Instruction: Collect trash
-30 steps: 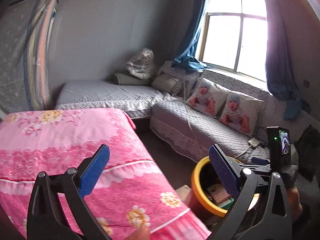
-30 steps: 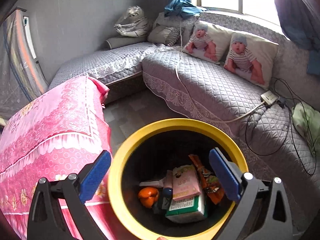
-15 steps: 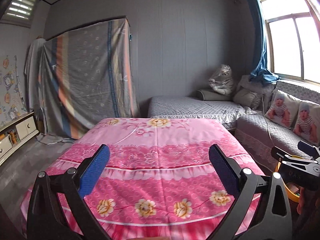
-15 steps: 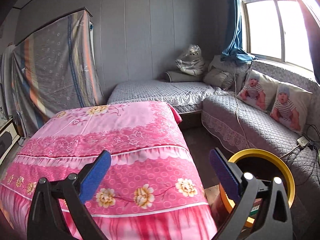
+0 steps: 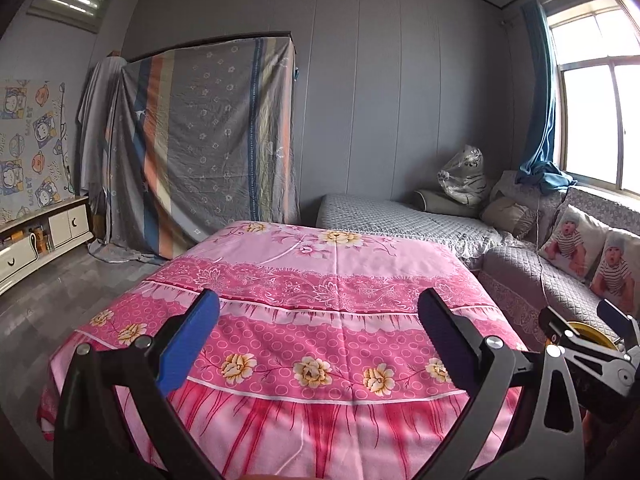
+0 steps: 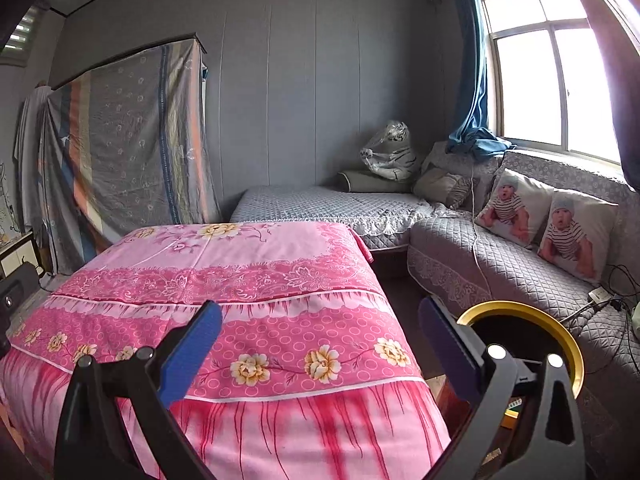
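My left gripper (image 5: pixel 320 336) is open and empty, held above the near edge of a table under a pink flowered cloth (image 5: pixel 320 280). My right gripper (image 6: pixel 320 340) is open and empty, also above the cloth's near edge (image 6: pixel 248 280). The yellow-rimmed trash bin (image 6: pixel 560 328) stands on the floor to the right of the table, partly hidden behind my right finger; a bit of trash shows low inside it. In the left wrist view the right gripper (image 5: pixel 584 344) shows at the far right, in front of the bin's rim (image 5: pixel 592 334). I see no trash on the cloth.
A grey quilted corner sofa (image 6: pixel 500 256) with baby-print cushions (image 6: pixel 560 232) runs along the back and right, under a window (image 6: pixel 560 80). A cable and power strip (image 6: pixel 600 294) lie on it. A cloth-draped cabinet (image 5: pixel 200 152) stands at the back left, a low white cabinet (image 5: pixel 36 244) at far left.
Both grippers have swung left and up, away from the bin, and now face the pink table. The bin has shifted from the centre of the right view to its lower right corner. Both jaws stayed open.
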`<action>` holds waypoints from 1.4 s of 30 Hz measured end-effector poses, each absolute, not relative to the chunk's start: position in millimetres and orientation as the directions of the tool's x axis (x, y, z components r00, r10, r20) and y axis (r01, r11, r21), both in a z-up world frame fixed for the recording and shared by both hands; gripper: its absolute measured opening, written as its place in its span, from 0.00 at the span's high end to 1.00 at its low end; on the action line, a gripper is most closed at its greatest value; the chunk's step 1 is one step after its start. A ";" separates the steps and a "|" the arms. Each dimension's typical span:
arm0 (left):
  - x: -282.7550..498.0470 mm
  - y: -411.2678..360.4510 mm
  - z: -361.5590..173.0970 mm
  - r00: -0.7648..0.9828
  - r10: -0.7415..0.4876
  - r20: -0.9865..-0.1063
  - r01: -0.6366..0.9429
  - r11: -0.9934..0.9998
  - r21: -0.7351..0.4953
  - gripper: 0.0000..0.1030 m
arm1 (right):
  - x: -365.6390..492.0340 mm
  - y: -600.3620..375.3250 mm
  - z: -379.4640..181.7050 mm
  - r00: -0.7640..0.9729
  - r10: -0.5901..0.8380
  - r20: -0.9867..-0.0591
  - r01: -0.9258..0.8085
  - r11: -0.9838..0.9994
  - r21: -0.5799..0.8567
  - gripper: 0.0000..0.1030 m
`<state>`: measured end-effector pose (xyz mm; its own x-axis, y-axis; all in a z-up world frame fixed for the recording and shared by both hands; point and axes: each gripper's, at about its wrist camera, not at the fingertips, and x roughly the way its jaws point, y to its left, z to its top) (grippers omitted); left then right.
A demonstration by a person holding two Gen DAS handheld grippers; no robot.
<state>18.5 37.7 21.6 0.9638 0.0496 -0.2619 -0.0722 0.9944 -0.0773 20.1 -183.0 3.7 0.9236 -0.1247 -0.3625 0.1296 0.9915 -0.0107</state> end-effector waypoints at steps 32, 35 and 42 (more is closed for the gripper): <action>8.8 35.9 21.9 0.955 0.060 -0.291 -0.090 0.992 -0.089 0.08 | 14.8 -177.2 -11.8 0.918 -0.118 -0.380 0.125 0.992 -0.004 0.08; 8.5 35.0 21.8 0.955 0.059 -0.289 -0.088 0.992 -0.089 0.08 | 14.2 -177.3 -11.5 0.919 -0.120 -0.375 0.127 0.992 -0.005 0.08; 7.5 36.1 21.3 0.957 0.056 -0.286 -0.083 0.993 -0.084 0.08 | 13.5 -176.4 -10.1 0.922 -0.120 -0.368 0.126 0.992 -0.008 0.08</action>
